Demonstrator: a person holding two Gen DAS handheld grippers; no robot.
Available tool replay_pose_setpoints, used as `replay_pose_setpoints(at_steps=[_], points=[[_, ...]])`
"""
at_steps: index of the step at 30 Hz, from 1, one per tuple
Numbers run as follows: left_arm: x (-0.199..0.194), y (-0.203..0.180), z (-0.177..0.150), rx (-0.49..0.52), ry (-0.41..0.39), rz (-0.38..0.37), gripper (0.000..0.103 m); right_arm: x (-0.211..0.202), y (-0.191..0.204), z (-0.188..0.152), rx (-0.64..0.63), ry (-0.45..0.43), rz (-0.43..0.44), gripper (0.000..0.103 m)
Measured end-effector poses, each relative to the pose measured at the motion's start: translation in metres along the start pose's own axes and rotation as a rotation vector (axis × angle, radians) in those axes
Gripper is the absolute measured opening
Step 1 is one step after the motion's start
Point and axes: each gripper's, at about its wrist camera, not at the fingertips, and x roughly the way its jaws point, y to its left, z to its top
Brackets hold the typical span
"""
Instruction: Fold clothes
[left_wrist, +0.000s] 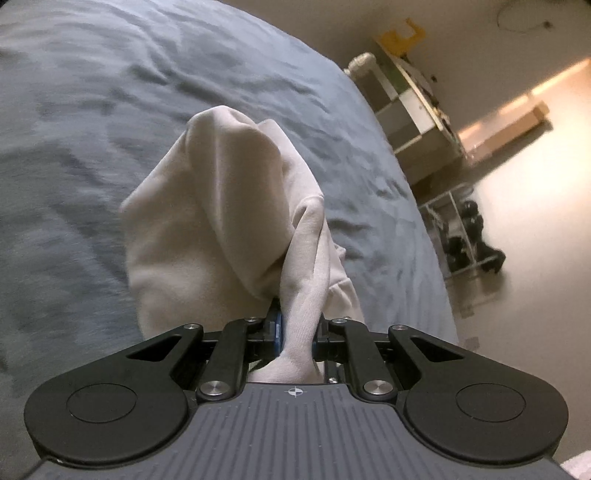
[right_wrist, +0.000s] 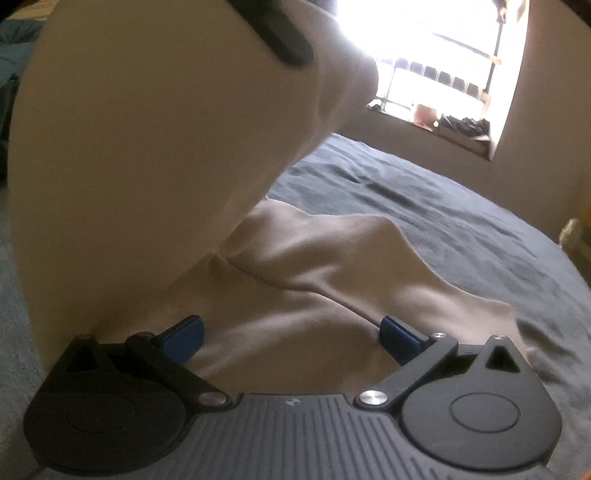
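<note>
A cream garment (left_wrist: 221, 206) hangs above a grey-blue bedspread (left_wrist: 92, 110). My left gripper (left_wrist: 295, 338) is shut on a bunched edge of this cloth, which rises away from the blue pads. In the right wrist view the same cream garment (right_wrist: 288, 280) is lifted at the left and drapes down onto the bed (right_wrist: 424, 199). My right gripper (right_wrist: 291, 334) is open, its blue pads (right_wrist: 183, 338) spread wide, with cloth lying between them. A dark part of the other gripper (right_wrist: 280, 33) shows at the garment's top.
A white shelf unit (left_wrist: 413, 110) and a low rack with dark shoes (left_wrist: 465, 232) stand on the floor to the right of the bed. A bright window (right_wrist: 443, 62) with items on its sill is behind the bed.
</note>
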Motion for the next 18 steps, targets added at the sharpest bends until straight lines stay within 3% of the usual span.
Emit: replay_pose_setpoints(at_steps=[10,18], points=[[0.067,-0.013,-0.011,0.064,0.049,-0.008,0.011,-0.057,-0.08,-0.029,0.365,0.022,-0.068,0.099],[0.093,0.006,-0.018,0.013,0.046,-0.029,0.016,-0.084,-0.115,-0.05,0.65,0.071,-0.103,0.098]])
